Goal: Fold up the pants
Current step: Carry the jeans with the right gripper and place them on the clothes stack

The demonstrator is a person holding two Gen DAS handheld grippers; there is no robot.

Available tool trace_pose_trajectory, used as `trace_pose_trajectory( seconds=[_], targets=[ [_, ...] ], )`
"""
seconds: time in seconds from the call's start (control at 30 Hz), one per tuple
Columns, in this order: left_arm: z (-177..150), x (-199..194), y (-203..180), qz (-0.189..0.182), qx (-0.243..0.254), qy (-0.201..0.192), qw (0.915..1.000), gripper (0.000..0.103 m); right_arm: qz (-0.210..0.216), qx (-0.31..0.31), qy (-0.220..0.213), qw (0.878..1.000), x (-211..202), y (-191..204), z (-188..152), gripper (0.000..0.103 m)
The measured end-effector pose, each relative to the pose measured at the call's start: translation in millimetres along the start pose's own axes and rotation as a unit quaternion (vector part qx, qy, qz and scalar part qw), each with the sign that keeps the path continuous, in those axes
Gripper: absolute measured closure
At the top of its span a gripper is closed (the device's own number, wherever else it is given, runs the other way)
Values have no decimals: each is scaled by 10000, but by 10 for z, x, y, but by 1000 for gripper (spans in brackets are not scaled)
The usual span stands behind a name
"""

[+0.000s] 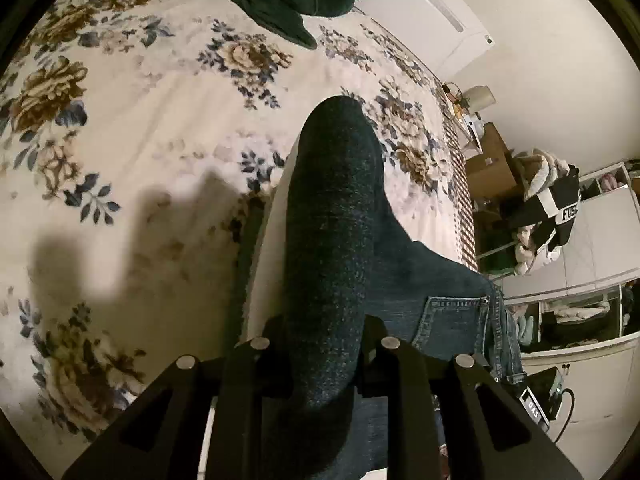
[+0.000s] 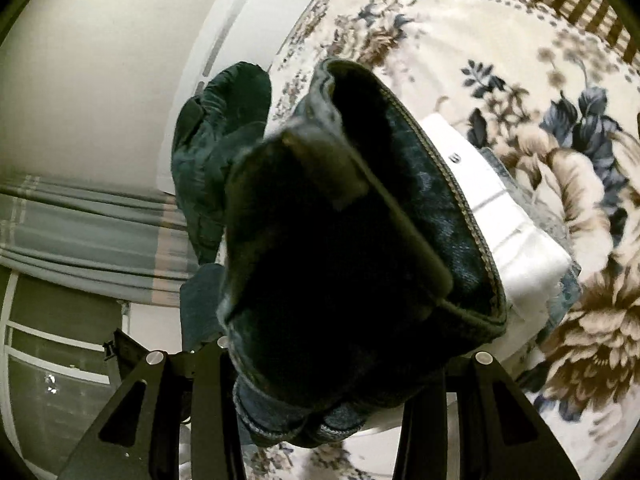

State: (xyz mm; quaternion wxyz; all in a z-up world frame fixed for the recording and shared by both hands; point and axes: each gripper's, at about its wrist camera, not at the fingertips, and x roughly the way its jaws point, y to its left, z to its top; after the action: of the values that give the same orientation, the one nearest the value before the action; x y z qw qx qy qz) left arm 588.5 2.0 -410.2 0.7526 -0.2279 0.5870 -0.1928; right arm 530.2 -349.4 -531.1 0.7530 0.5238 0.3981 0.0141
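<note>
Pants (image 1: 332,240) up off the floral bed (image 1: 132,120), mid-fold! Left gripper (image 1: 320,344) has its jaws pinching a denim fold, right gripper (image 2: 320,356) pinching bunched denim too. Next, I'd say: carry the fold over and lay it flat.

Coarse dark denim pants (image 1: 332,240), stitched pocket at lower right; soft, fuzzy floral bed cover (image 1: 132,128); matt black plastic gripper (image 1: 324,354), shiny metal pins.
</note>
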Motion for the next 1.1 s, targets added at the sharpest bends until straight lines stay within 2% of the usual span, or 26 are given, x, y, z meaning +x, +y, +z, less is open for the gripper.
trace_pose_trajectory(
  seconds=[0.03, 0.13, 0.27, 0.37, 0.5, 0.63, 0.83, 0.9, 1.0, 1.07, 1.1],
  targets=[
    [-4, 3, -2, 5, 33, -2, 10000, 85, -3, -3, 32, 10000, -2, -29, -19, 59],
    [-12, -2, 19, 50, 43, 22, 10000, 82, -69, 132, 286, 9995, 23, -146, -5, 48],
    [-49, -50, -37, 143, 122, -4, 9998, 80, -99, 318, 462, 9984, -35, -207, 20, 48],
    [-59, -97, -31, 187, 109, -14, 9998, 79, -188, 404, 425, 9981, -184, -225, -16, 48],
    [-100, -219, 49, 65, -177, -158, 9997, 78, -279, 579, 201, 9977, -420, -315, -49, 48],
    [-126, -198, 122, 50, -308, -203, 9993, 77, -565, 538, -27, 9969, -561, -339, -60, 48],
    [-110, -70, 296, 182, -506, -111, 9985, 73, -1007, 263, 61, 9946, -476, -357, -67, 49],
    [-123, -125, 218, 336, -372, -119, 9987, 73, -1136, 154, 133, 9933, -475, -314, -92, 49],
    [-188, -273, -9, 775, 48, -273, 9966, 73, -1409, -122, 168, 9898, -490, -192, -100, 49],
    [-252, -380, -194, 1246, 409, -396, 9906, 73, -1639, -314, 198, 9858, -521, -73, -125, 43],
    [-278, -415, -249, 1426, 557, -429, 9873, 68, -1811, -467, 229, 9821, -537, 12, -137, 40]
  ],
)
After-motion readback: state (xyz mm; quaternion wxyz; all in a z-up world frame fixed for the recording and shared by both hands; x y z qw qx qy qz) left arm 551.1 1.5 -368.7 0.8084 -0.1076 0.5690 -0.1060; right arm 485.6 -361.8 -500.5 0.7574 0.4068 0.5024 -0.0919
